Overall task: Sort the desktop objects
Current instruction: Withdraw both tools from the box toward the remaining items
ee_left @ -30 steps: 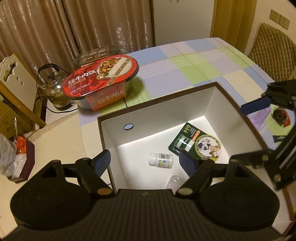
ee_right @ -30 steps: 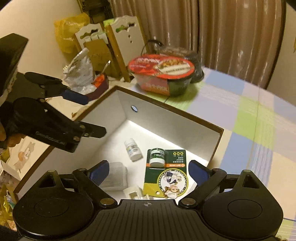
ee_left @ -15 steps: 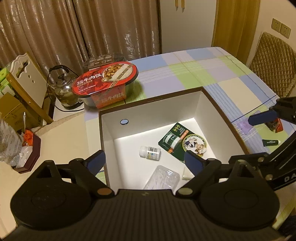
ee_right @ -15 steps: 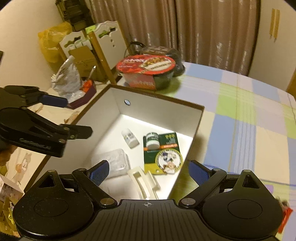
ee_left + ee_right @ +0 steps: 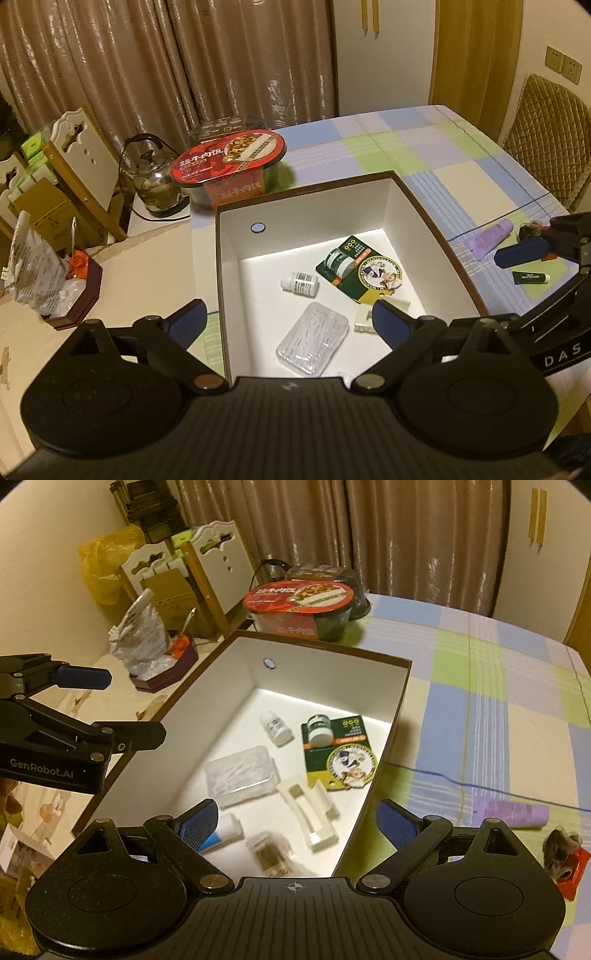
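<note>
We see the box [image 5: 424,206] open on the worktop [image 5: 424,147], white inside with a brown rim. In it lie a small bottle [image 5: 299,283], a green card [image 5: 364,275] with a jar [image 5: 340,261] on it at 3 o'clock of the bottle, a clear case [image 5: 313,338] at 6 o'clock, and a white clip [image 5: 308,812] just beside the case. In the right view a tube [image 5: 225,832] and a blurred glass vial [image 5: 269,853] lie near the box's near wall. Outside, at 3 o'clock of the box, a purple tube [image 5: 489,239] and a green stick [image 5: 530,277] lie on the checked cloth. At 11 o'clock stands a red bowl [image 5: 229,164]. Our left tongs [image 5: 288,319] hang over the box's near left corner, spread wide and empty. Our right tongs [image 5: 297,818] hang over its right rim, also wide apart, gripping nothing.
</note>
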`<control>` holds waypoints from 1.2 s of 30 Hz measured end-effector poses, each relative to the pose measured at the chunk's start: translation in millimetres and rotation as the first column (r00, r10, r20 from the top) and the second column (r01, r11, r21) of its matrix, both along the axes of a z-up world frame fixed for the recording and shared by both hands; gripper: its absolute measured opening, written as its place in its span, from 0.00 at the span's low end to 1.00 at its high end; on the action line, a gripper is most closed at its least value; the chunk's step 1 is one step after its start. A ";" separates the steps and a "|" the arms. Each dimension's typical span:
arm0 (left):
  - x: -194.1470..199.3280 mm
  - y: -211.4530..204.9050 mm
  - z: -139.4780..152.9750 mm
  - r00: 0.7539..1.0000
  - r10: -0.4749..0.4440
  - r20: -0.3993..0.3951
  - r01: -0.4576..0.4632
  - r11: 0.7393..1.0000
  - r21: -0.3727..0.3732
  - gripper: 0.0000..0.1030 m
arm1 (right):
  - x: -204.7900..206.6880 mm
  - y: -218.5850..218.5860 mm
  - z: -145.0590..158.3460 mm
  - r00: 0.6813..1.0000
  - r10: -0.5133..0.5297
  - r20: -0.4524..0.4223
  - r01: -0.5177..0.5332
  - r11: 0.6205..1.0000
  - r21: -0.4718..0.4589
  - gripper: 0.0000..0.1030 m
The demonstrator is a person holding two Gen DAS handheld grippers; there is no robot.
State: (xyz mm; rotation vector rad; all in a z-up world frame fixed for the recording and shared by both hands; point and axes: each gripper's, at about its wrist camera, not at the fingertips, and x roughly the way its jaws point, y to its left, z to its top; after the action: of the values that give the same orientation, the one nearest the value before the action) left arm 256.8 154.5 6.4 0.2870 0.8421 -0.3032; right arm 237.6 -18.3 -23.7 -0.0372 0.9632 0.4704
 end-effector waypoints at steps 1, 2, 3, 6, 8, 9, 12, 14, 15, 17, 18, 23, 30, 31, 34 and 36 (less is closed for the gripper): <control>-4.3 0.3 1.2 1.000 0.003 0.003 -0.003 1.000 0.000 0.92 | -3.9 -0.2 0.3 1.000 0.005 0.002 -0.005 1.000 0.001 0.92; -8.7 0.5 2.3 1.000 0.006 0.006 -0.006 1.000 0.000 0.92 | -8.2 -0.7 0.7 1.000 0.011 0.001 -0.011 1.000 0.004 0.92; -13.3 0.6 3.2 1.000 0.009 0.008 -0.009 1.000 0.001 0.92 | -12.0 -0.9 0.8 1.000 0.015 0.000 -0.015 1.000 0.007 0.92; -28.1 0.7 5.3 1.000 0.016 0.013 -0.016 1.000 0.006 0.93 | -23.2 -1.3 1.6 1.000 0.029 0.000 -0.029 0.999 0.020 0.92; -38.1 0.8 6.1 1.000 0.021 0.015 -0.021 1.000 0.010 0.94 | -30.7 -2.6 1.8 0.999 0.041 0.002 -0.041 0.999 0.024 0.92; -42.5 1.1 6.1 1.000 0.025 0.014 -0.025 1.000 0.012 0.94 | -34.1 -3.0 1.7 0.999 0.044 0.002 -0.044 0.999 0.025 0.92; -54.3 2.1 6.3 0.999 0.039 0.012 -0.039 0.999 0.014 0.94 | -43.6 -4.4 1.3 0.998 0.063 -0.004 -0.063 0.998 0.031 0.92; -61.9 2.9 6.5 0.999 0.051 0.011 -0.051 0.999 0.013 0.94 | -50.0 -5.5 1.0 0.997 0.077 -0.008 -0.076 0.996 0.036 0.92; -65.3 3.2 6.5 0.998 0.057 0.010 -0.057 0.998 0.014 0.94 | -53.0 -5.6 1.0 0.996 0.086 -0.009 -0.085 0.996 0.038 0.92; -71.9 3.2 6.5 0.998 0.067 0.009 -0.068 0.998 0.015 0.94 | -58.5 -5.9 1.5 0.995 0.102 -0.010 -0.102 0.994 0.039 0.92; -75.2 2.8 6.7 0.997 0.072 0.009 -0.073 0.997 0.016 0.94 | -60.6 -6.8 2.0 0.994 0.108 -0.009 -0.108 0.993 0.038 0.92; -91.4 -1.9 8.2 0.996 0.093 0.011 -0.093 0.996 0.017 0.95 | -71.2 -13.7 5.4 0.990 0.142 -0.002 -0.142 0.989 0.036 0.92; -107.9 -15.6 8.4 0.994 0.111 0.004 -0.111 0.993 0.025 0.95 | -82.8 -28.5 6.4 0.984 0.176 0.001 -0.176 0.984 0.042 0.92; -110.3 -18.2 8.2 0.994 0.113 0.002 -0.113 0.993 0.025 0.95 | -84.4 -31.6 5.9 0.984 0.179 -0.001 -0.178 0.983 0.045 0.92; -117.1 -26.6 7.1 0.993 0.116 -0.005 -0.116 0.993 0.026 0.95 | -89.4 -41.2 5.3 0.983 0.184 -0.007 -0.184 0.982 0.049 0.92; -120.9 -33.0 6.5 0.993 0.117 -0.009 -0.117 0.993 0.025 0.95 | -93.4 -48.3 4.4 0.982 0.187 -0.012 -0.186 0.981 0.051 0.92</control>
State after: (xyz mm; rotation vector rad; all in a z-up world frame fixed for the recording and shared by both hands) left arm 135.9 121.5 12.9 0.2581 0.8696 -0.1849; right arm 144.2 -66.5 -19.4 -0.0796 0.9681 0.6679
